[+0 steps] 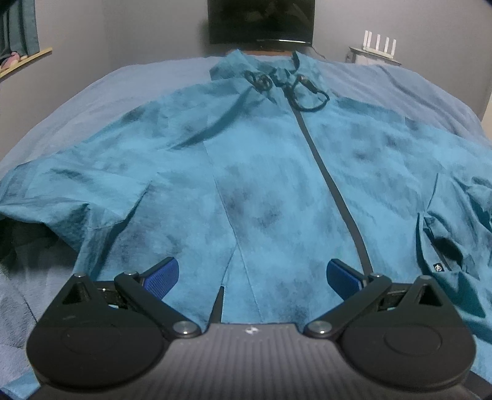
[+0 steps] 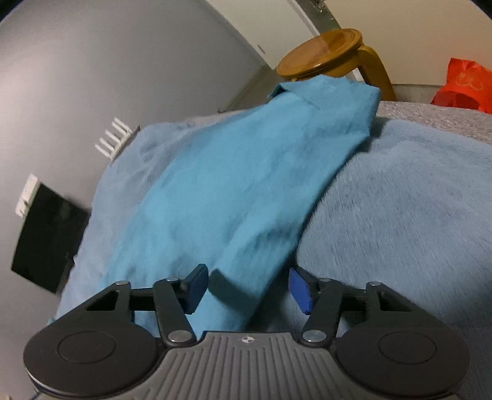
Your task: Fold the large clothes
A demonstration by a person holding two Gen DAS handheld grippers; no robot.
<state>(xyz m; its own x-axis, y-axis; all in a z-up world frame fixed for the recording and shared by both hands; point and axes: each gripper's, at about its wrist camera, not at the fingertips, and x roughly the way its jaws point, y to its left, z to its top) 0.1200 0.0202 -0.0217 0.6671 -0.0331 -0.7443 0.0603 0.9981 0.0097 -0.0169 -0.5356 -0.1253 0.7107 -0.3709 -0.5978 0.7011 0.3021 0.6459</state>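
Observation:
A teal mottled zip-up jacket [image 1: 261,172] lies spread front-up on the bed, dark zipper [image 1: 335,190] running down its middle, hood and drawcords [image 1: 289,83] at the far end. My left gripper [image 1: 252,278] is open, just above the jacket's lower hem. In the right wrist view a jacket sleeve [image 2: 246,184] stretches away toward its cuff [image 2: 323,89]. My right gripper [image 2: 246,292] is open, its blue pads either side of the sleeve's near fold, which lies between the jaws.
The bed has a light blue fuzzy blanket [image 2: 399,200]. A dark TV [image 1: 261,21] hangs on the far wall. A white router [image 1: 379,41] sits on a side shelf. A wooden stool [image 2: 326,55] and an orange bag [image 2: 464,86] stand beyond the bed.

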